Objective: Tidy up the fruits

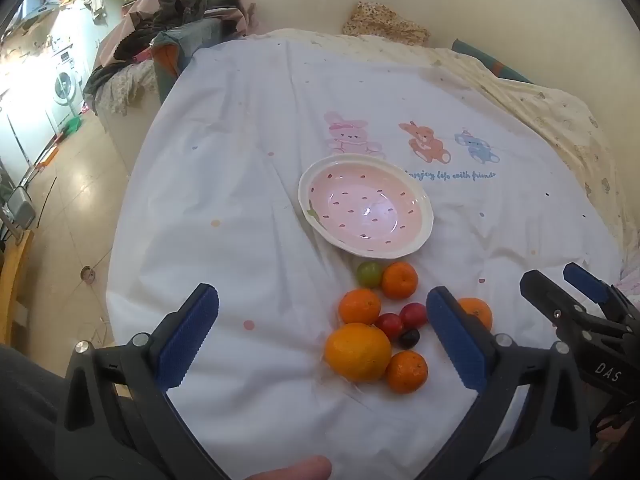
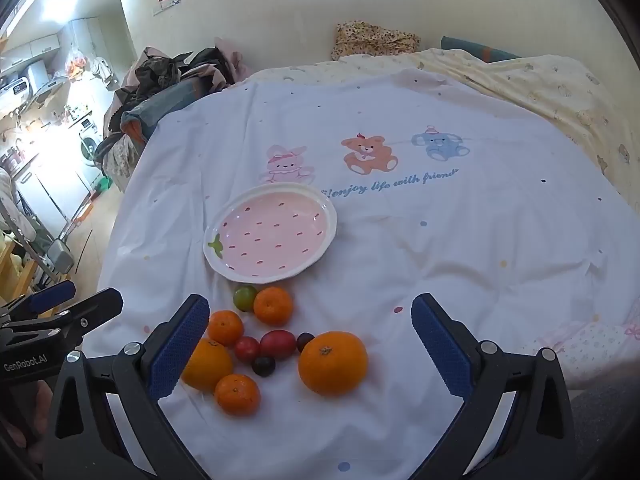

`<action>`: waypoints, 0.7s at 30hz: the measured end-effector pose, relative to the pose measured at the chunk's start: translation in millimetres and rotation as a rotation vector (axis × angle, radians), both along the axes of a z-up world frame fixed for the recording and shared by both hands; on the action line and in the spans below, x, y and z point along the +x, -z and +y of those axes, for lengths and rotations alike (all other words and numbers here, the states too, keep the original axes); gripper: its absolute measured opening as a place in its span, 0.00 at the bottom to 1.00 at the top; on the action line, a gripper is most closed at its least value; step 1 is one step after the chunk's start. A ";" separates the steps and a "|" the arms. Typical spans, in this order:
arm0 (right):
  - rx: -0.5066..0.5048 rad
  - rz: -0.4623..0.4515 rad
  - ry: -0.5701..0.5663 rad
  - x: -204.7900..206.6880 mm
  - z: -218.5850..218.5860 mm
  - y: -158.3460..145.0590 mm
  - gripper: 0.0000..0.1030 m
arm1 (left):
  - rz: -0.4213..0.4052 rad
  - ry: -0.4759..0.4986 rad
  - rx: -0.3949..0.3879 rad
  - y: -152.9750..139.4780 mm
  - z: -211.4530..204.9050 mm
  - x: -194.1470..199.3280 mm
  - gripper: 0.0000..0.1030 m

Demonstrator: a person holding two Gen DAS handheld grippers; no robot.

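Both tongs are held wide open above a white sheet (image 2: 460, 264), and nothing is held between their blue pads. Just ahead of the left tongs (image 1: 322, 332) a big yellow-orange fruit (image 1: 357, 352) is seen, with a small orange (image 1: 406, 372) touching it on the right. A little farther on, two red round fruits (image 1: 401, 320), a dark one (image 1: 409, 338) and more small oranges (image 1: 360, 306) are bunched together. A small green fruit (image 1: 369, 274) is found at the far end of the bunch. Past the fruits, a pink plate (image 1: 420, 240) with a white rim and strawberry spots is lying, with nothing in it. Between the pads of the right tongs (image 2: 310, 344), a big bright orange (image 2: 333, 362) is shown whole; in the left wrist view it is half hidden behind the right pad. A second dark fruit (image 2: 305, 341) is seen only in the right wrist view. A fingertip (image 1: 296, 470) is seen only in the left wrist view.
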State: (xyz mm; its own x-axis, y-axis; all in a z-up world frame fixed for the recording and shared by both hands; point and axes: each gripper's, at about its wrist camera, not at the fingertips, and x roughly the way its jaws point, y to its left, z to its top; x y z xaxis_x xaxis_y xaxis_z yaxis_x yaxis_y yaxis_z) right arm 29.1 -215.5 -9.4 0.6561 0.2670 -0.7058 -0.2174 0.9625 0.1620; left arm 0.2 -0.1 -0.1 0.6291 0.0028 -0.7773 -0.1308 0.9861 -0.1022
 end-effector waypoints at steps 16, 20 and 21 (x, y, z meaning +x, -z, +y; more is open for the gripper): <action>0.002 -0.007 -0.001 -1.5 0.8 -2.7 1.00 | -0.012 0.005 -0.001 5.7 -5.9 -2.5 0.99; 0.005 -0.007 0.001 -2.2 2.2 -1.0 1.00 | -0.005 0.003 -0.007 1.9 -2.4 -0.6 0.99; 0.004 -0.008 0.001 -2.5 2.5 -0.7 1.00 | -0.006 0.004 -0.009 2.4 -2.0 -0.9 0.99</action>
State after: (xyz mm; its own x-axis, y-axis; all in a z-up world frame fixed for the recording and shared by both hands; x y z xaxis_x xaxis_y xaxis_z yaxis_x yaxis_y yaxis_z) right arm 26.7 -213.0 -8.8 0.6623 0.2687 -0.6994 -0.2174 0.9622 0.1638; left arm -0.7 -2.1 -2.5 0.6341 -0.0067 -0.7732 -0.1259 0.9857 -0.1118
